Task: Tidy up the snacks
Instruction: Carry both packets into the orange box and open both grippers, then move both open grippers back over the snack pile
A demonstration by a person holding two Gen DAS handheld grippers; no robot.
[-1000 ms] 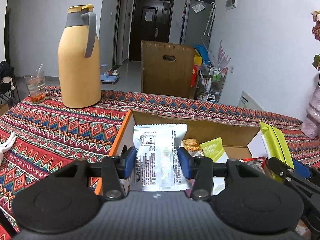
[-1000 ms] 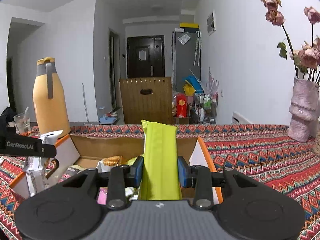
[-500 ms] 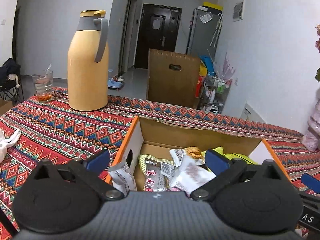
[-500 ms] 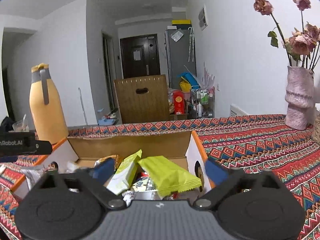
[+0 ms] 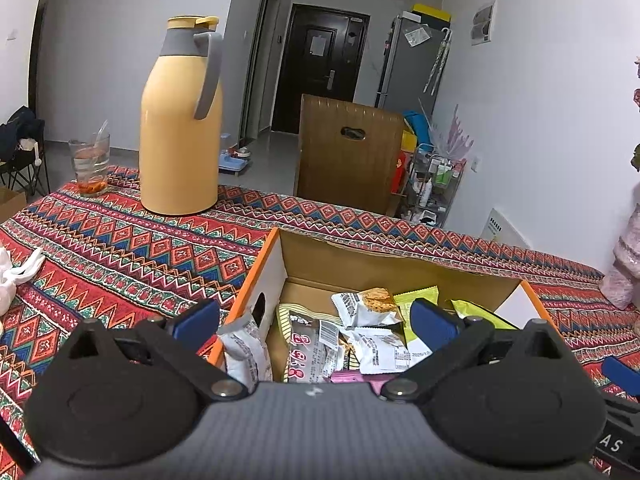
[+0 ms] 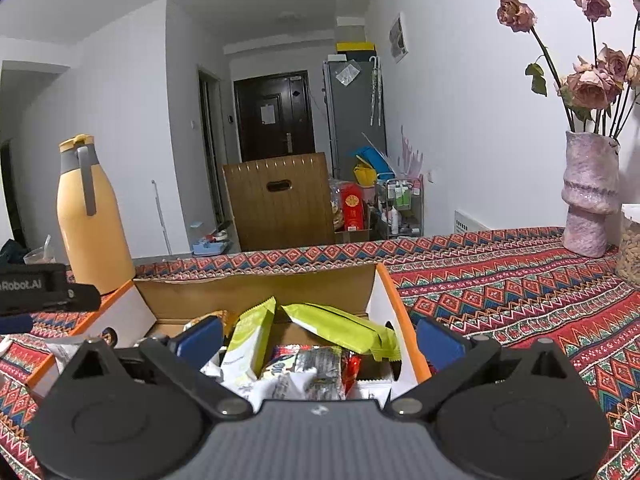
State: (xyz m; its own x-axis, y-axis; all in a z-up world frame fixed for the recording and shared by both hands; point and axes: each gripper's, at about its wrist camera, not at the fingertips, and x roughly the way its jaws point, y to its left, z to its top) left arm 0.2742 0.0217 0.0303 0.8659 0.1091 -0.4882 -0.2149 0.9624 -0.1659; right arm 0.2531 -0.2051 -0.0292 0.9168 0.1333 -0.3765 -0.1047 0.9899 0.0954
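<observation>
An open cardboard box (image 5: 256,272) with orange edges sits on the patterned cloth, holding several snack packets. My left gripper (image 5: 316,320) hovers open over the box's near left part, nothing between its blue pads. Below it lie white packets (image 5: 376,344), and a silver packet (image 5: 244,348) leans over the left wall. My right gripper (image 6: 320,340) hovers open over the near right part of the box (image 6: 394,304). A lime-green packet (image 6: 340,328) lies loose in the box ahead of it, beside a paler green packet (image 6: 250,336).
A tall yellow thermos jug (image 5: 180,120) and a drinking glass (image 5: 90,164) stand at the far left of the table. A pink vase of dried roses (image 6: 588,196) and a jar (image 6: 630,248) stand at the far right. A wooden chair back (image 5: 348,152) rises behind the table.
Both grippers opened wide. The silver-white packet left the left gripper and the lime-green packet left the right gripper; both now lie in the box.
</observation>
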